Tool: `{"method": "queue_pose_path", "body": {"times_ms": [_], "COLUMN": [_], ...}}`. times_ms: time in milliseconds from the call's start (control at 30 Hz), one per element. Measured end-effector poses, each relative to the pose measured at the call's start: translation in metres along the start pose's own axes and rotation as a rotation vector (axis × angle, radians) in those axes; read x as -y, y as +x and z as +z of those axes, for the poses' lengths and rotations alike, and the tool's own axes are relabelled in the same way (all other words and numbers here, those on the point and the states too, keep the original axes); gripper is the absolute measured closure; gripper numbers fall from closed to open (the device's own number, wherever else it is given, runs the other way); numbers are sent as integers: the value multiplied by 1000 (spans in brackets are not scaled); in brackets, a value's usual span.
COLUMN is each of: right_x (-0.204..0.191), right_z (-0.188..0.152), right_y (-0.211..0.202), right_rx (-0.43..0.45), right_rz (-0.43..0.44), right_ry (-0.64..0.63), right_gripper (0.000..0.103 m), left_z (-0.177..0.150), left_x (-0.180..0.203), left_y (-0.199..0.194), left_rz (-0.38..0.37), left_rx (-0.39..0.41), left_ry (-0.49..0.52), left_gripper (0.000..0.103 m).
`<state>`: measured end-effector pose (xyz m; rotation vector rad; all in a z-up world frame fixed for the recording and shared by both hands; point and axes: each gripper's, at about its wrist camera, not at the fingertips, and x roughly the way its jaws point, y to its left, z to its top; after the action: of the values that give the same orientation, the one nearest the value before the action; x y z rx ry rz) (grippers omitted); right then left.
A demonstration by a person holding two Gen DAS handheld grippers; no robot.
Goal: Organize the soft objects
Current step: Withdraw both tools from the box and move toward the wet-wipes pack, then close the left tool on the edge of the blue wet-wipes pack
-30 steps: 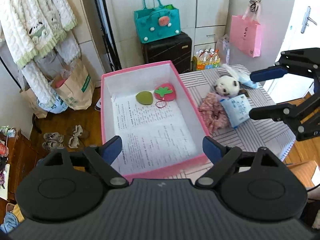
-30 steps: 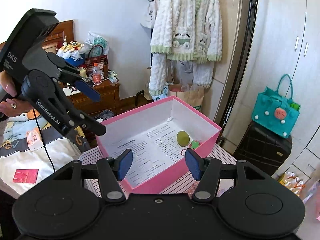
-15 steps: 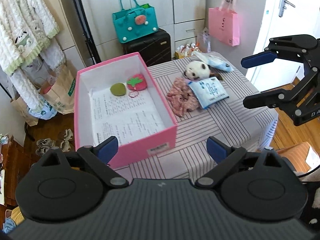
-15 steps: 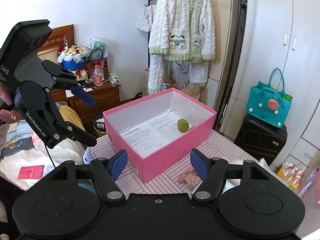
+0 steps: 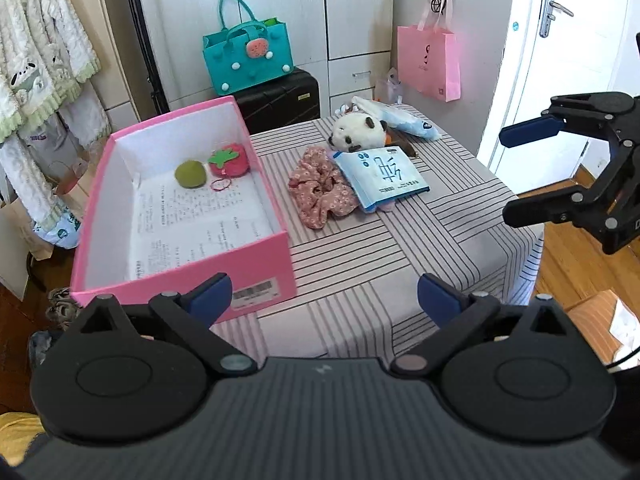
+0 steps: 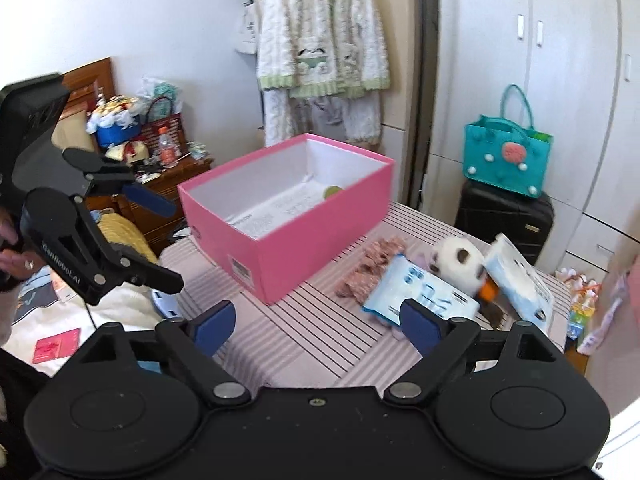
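Both jaws have just been opening and stand wide apart, nothing between them. We note the floral scrunchie (image 5: 320, 192) on the striped tabletop (image 5: 400, 264), just beside the pink box (image 5: 184, 280): light, limp, probably best pinched across its bunched ring.

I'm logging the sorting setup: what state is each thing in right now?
pink box: open, no lid
left gripper: open, empty
right gripper: open, empty, jaws just widened
floral scrunchie: outside box, on table
panda plush: outside box
strawberry plush: inside box
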<state>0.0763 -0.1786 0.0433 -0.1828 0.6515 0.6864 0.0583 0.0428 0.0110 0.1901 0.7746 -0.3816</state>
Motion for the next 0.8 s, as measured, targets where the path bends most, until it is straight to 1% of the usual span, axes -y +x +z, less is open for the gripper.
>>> {"method": "queue_pose_path", "body": {"times_ms": [67, 167, 333, 400, 600, 667, 733, 800], "right_x": [7, 20, 44, 57, 111, 126, 137, 144], "right_z": [-10, -25, -43, -48, -60, -65, -70, -73], "right_y": [2, 7, 15, 21, 47, 56, 66, 74], "right_rx": [9, 30, 113, 137, 104, 94, 86, 79], "right_rz": [-11, -21, -34, -44, -41, -30, -45, -67], "right_ry": [12, 49, 94, 134, 316, 366, 398, 399], "right_gripper": [11, 11, 11, 11, 11, 12, 14, 14], "left_z": [-4, -6, -3, 2, 22, 28, 34, 37], "left_x": [4, 10, 23, 30, 50, 52, 54, 56], "left_y": [9, 17, 29, 37, 66, 79, 94, 105], "left_rz": [-13, -21, -35, -31, -20, -22, -20, -4], "left_rx": [24, 87, 175, 199, 257, 257, 247, 243], "left_ry": [-26, -54, -91, -84, -46, -69, -80, -64], "left_gripper": [2, 2, 3, 4, 6, 7, 10, 16]}}
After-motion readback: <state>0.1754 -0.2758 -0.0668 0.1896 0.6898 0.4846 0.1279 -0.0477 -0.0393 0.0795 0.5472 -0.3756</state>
